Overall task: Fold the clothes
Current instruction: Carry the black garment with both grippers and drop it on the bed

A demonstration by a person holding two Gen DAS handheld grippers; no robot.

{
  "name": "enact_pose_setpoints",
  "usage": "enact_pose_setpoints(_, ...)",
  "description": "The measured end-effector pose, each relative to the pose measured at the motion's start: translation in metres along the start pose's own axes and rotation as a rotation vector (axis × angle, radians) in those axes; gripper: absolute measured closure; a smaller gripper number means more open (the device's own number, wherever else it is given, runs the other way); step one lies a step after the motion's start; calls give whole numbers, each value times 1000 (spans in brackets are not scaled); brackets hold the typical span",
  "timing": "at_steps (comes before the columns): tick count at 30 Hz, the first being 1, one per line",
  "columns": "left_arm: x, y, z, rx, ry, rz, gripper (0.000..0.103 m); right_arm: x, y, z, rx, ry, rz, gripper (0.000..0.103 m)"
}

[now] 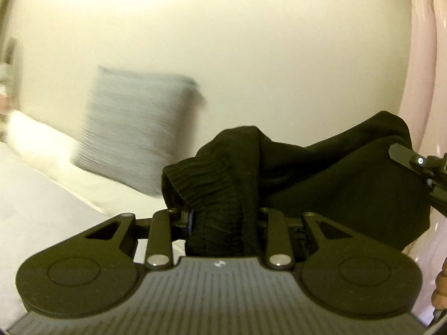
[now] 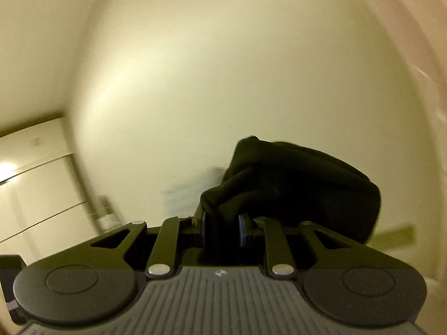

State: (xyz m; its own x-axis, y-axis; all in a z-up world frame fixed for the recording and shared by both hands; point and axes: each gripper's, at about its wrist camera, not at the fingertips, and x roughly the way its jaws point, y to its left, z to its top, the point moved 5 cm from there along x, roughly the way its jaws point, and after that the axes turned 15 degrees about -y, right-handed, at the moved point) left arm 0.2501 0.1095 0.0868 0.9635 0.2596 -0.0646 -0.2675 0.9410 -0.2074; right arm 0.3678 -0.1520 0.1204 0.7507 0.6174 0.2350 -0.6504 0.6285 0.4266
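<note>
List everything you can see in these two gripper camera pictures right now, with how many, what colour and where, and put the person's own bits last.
black garment: one, black with a ribbed band, held up in the air between the two claws, bunched in front of each camera
pillow: one, grey, blurred, standing against the wall on the bed
bed: one, white, lower left of the left wrist view
wall: cream, behind everything
closet doors: white, left of the right wrist view, blurred
left claw: one, black, shut on the ribbed band
right claw: one, black with blue pads, shut on a fold of the garment
hand: a bit shows at the right edge of the left wrist view
</note>
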Motion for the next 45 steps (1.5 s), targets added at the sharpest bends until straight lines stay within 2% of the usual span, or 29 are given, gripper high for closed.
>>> enact_pose_setpoints(5,-103,67,43,-13,-95,196,77,6,92,-4,46,73,216,81)
enact_pose_setpoints(10,-222,148,55,-31,-148,449,77,15,185,-47,152,217,422,81)
enact_pose_setpoints(14,-330,214,90,-42,-202,660,77,18,288,-93,232,337,612,81)
enact_pose_setpoints(18,-437,276,135,-24,-257,856,77,1,421,-116,334,414,781,81)
enact_pose_setpoints(22,-511,312,174,51,-302,978,75,-31,522,-127,401,422,905,81)
enact_pose_setpoints(25,-536,343,170,31,-261,1012,70,-39,552,-168,415,530,886,78)
enact_pose_setpoints(26,-540,350,162,13,-231,1015,65,-44,559,-187,390,586,867,76)
enact_pose_setpoints(28,-558,364,124,-41,-133,1015,58,-63,562,-235,267,730,788,53)
enact_pose_setpoints(29,-567,370,105,-68,-83,1014,50,-73,562,-259,202,801,744,43)
enact_pose_setpoints(30,-574,377,75,-117,-13,1019,47,-85,555,-283,123,860,691,35)
enact_pose_setpoints(32,-587,390,13,-221,134,1030,48,-113,545,-328,-21,973,582,35)
enact_pose_setpoints(33,-595,397,-20,-286,217,1041,49,-129,539,-345,-52,1033,554,35)
enact_pose_setpoints(35,-611,401,-77,-387,363,1073,55,-163,535,-372,-93,1136,517,35)
enact_pose_setpoints(37,-635,394,-133,-474,482,1090,56,-192,533,-386,-160,1216,529,35)
enact_pose_setpoints(40,-656,361,-186,-510,567,1105,56,-213,533,-399,-244,1285,577,33)
enact_pose_setpoints(42,-662,344,-198,-534,568,1125,56,-228,532,-407,-297,1327,620,33)
enact_pose_setpoints(45,-671,348,-192,-565,530,1164,56,-229,548,-410,-351,1359,708,32)
